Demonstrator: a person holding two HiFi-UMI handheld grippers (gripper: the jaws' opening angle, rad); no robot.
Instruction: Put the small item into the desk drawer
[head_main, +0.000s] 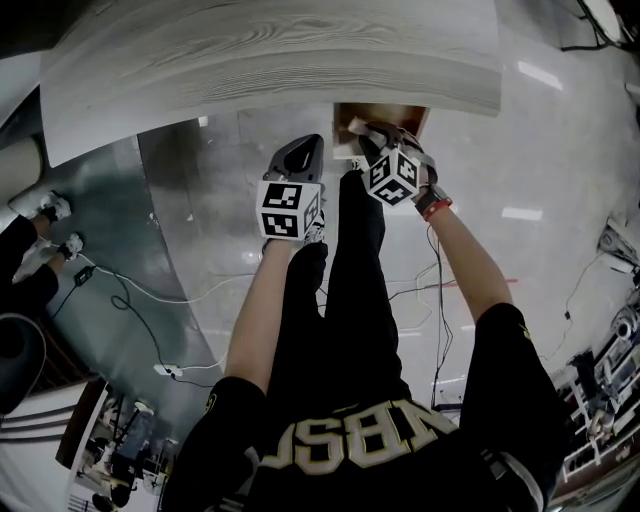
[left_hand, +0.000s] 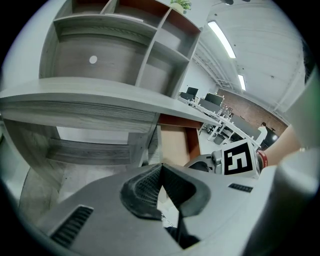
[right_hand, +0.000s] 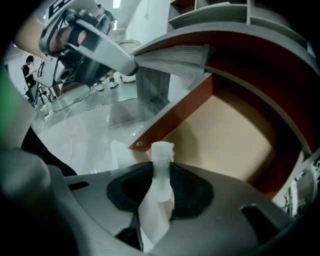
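The small item (right_hand: 162, 151) is a white folded piece, and my right gripper (right_hand: 161, 169) is shut on it; its top pokes up past the pads. It hangs at the front edge of the open desk drawer (right_hand: 235, 135), whose tan bottom lies just beyond. In the head view the right gripper (head_main: 364, 136) reaches into the mouth of the drawer (head_main: 398, 113) under the grey desk top (head_main: 270, 60). My left gripper (head_main: 303, 150) hovers just left of the drawer, below the desk edge. In its own view the left gripper (left_hand: 160, 171) is shut with nothing between its pads.
A grey shelving unit (left_hand: 110, 45) rises above the desk. The desk's side panel (right_hand: 150, 90) stands left of the drawer. Cables (head_main: 130, 300) trail across the glossy floor. Another person's shoes (head_main: 45, 210) show at the far left. My own legs (head_main: 350, 290) are directly below.
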